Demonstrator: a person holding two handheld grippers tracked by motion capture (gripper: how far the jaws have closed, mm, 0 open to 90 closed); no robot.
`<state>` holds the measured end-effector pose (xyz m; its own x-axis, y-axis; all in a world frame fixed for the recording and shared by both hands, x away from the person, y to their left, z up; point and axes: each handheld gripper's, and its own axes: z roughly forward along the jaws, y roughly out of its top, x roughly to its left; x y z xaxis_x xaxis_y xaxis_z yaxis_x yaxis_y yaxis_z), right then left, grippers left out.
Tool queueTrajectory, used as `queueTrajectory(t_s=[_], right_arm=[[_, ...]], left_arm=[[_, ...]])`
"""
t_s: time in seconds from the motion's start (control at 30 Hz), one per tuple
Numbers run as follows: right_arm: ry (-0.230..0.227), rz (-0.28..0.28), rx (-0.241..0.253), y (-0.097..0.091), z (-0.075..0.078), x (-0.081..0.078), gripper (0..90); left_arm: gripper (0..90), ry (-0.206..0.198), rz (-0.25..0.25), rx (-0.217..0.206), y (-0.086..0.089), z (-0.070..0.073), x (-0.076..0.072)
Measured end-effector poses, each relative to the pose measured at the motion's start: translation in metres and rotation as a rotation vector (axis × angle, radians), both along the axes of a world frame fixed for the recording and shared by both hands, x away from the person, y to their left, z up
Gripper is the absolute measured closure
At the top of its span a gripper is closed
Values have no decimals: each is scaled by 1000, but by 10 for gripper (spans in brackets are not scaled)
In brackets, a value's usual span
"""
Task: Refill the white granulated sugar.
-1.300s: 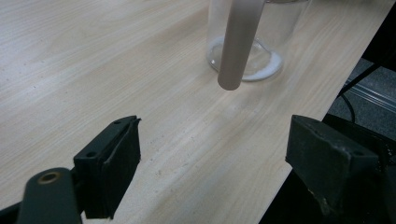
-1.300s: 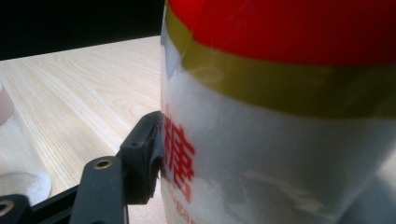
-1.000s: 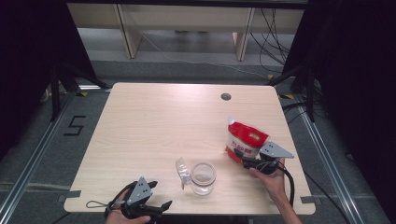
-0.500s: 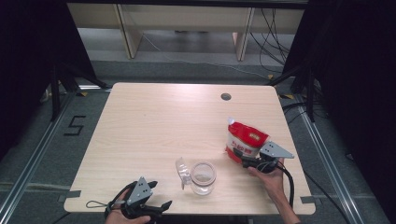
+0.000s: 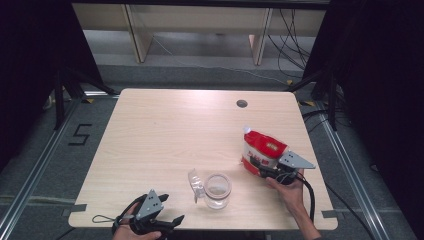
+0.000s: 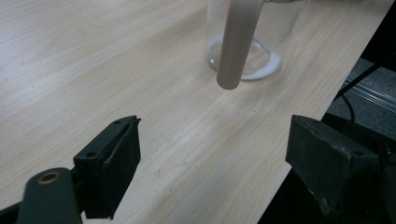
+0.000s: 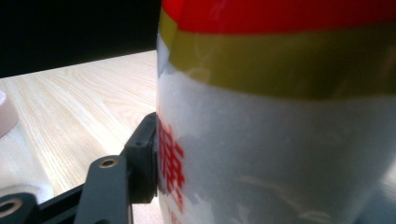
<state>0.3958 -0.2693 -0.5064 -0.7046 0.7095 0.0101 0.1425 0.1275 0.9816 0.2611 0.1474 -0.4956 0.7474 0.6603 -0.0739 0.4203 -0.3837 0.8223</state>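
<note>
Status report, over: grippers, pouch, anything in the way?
Right gripper closing on the pouch, one finger against it. Left gripper open, idle at the near table edge. Jar left of the pouch, apart.

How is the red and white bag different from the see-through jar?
The red and white bag is soft and printed with colours; the glass jar is hard and clear. The bag sits between the jaws of the right gripper, which have just been closing on it; the jar stands free, its lid flipped open. Both rest on the table.
</note>
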Motion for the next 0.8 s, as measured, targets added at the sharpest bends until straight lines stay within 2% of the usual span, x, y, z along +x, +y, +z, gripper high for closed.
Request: queueTrajectory(t_s=[0.03, 0.07, 0.1, 0.13, 0.17, 0.2, 0.23, 0.27, 0.33, 0.37, 0.4, 0.43, 0.53, 0.6, 0.7, 0.73, 0.8], right_arm=[[-8, 23, -20, -1, 1, 2, 425], [-8, 23, -20, -1, 1, 2, 425], [10, -12, -5, 1, 1, -2, 434], [13, -17, -5, 1, 1, -2, 437], [40, -17, -6, 1, 2, -4, 441], [40, -17, -6, 1, 2, -4, 441], [32, -22, -5, 1, 1, -4, 443], [30, -30, -14, 2, 1, -5, 447], [36, -36, 5, 4, 2, -7, 449], [-12, -11, -20, 2, 2, -3, 451], [-2, -11, -35, 2, 3, -4, 452], [34, -9, -29, 3, 4, -7, 453], [21, -21, -20, 4, 4, -10, 456], [9, 7, -34, 4, 5, -11, 459], [38, 16, -22, 4, 6, -13, 460], [52, 0, -27, 4, 7, -15, 461], [-9, 20, -28, 4, 6, -11, 463]], left_arm=[[174, 0, 1, -1, 0, 0, 0], [174, 0, 1, -1, 0, 0, 0], [174, -7, 3, -7, 0, -1, 0], [174, -7, -1, 20, 1, 0, 1], [174, -2, 5, -7, 0, 0, 0], [174, -2, 5, -7, 0, 0, 0], [174, -8, -3, 20, 1, 0, 1], [174, 1, 1, -8, 0, 0, -1], [174, -7, -7, -2, 0, 1, 0], [174, -5, -4, -6, 0, 0, 0], [174, -4, -1, -6, 0, 1, -1], [174, -5, 1, 3, 1, 1, -1], [174, -4, -1, -9, 0, 1, -1], [174, -4, -3, -9, 1, 1, -1], [174, -4, -4, -9, 1, 1, -1], [174, -4, -4, -9, 1, 1, -1], [174, -5, -4, -6, 1, 2, -1]])
